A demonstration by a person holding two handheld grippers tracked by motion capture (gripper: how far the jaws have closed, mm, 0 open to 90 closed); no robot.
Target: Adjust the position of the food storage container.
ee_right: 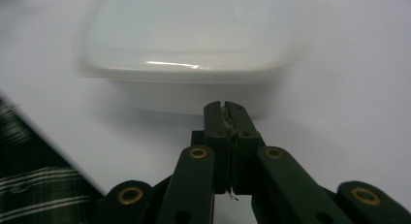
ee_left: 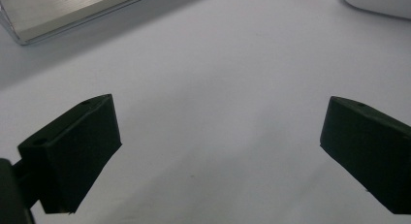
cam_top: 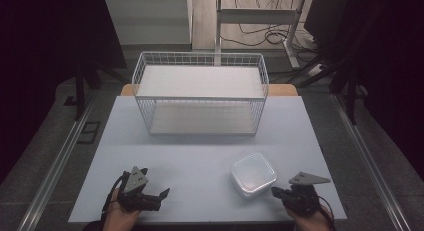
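Observation:
A translucent white lidded food container (cam_top: 253, 174) sits on the white table toward the front right. My right gripper (cam_top: 276, 193) rests just right of it near the front edge, jaws shut with nothing between them; in the right gripper view its tips (ee_right: 226, 107) point at the container's side (ee_right: 189, 49), close but apart. My left gripper (cam_top: 161, 195) lies at the front left, held by a hand, jaws spread wide. In the left gripper view its pads (ee_left: 80, 146) stand far apart over bare table, and a corner of the container (ee_left: 378, 2) shows at the top right.
A white wire two-shelf rack (cam_top: 200, 93) stands at the back middle of the table; its base edge (ee_left: 72, 13) appears in the left gripper view. The table's front edge (cam_top: 200, 222) runs just behind both hands. Dark floor and rails flank the table.

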